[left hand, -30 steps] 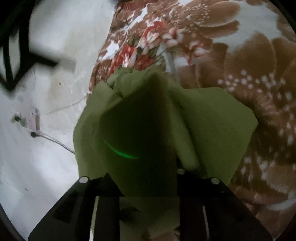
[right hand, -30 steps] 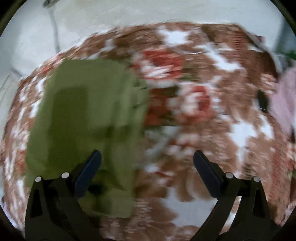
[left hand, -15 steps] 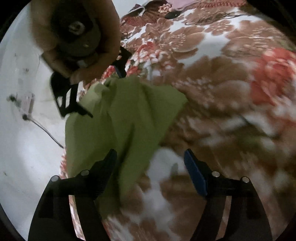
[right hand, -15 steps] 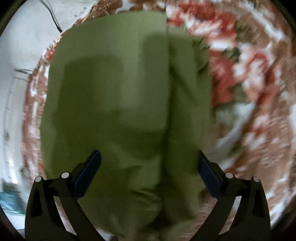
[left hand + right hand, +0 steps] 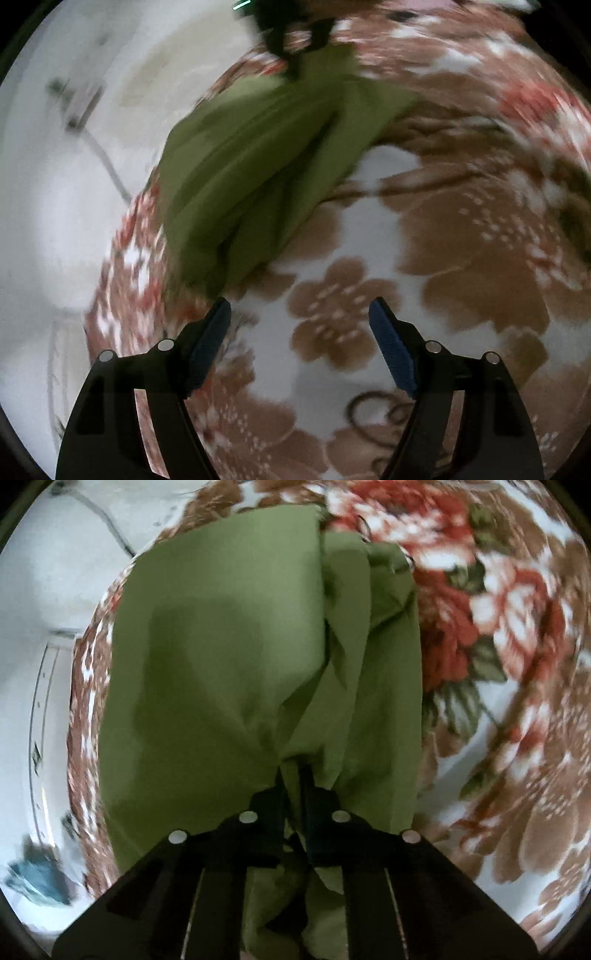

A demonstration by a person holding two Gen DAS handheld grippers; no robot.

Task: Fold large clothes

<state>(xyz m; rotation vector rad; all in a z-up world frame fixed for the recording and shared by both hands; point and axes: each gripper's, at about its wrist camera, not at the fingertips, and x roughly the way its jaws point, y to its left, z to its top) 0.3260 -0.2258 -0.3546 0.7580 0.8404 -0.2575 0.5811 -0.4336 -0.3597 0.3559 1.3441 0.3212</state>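
An olive-green garment (image 5: 258, 162) lies bunched near the left edge of a brown floral blanket (image 5: 461, 229). My left gripper (image 5: 300, 317) is open and empty, just in front of the garment's near end. The right gripper (image 5: 295, 33) shows at the garment's far end in this view. In the right wrist view my right gripper (image 5: 293, 775) is shut on a fold of the green garment (image 5: 229, 657), which spreads out ahead of it over the blanket (image 5: 498, 664).
The blanket ends at a pale floor (image 5: 55, 206) on the left, where a cable (image 5: 107, 166) and a small plug block (image 5: 79, 101) lie. A blue object (image 5: 37, 880) sits on the floor in the right wrist view.
My left gripper let go of the garment, opened and drew back. My right gripper moved onto the garment and closed on a fold of it.
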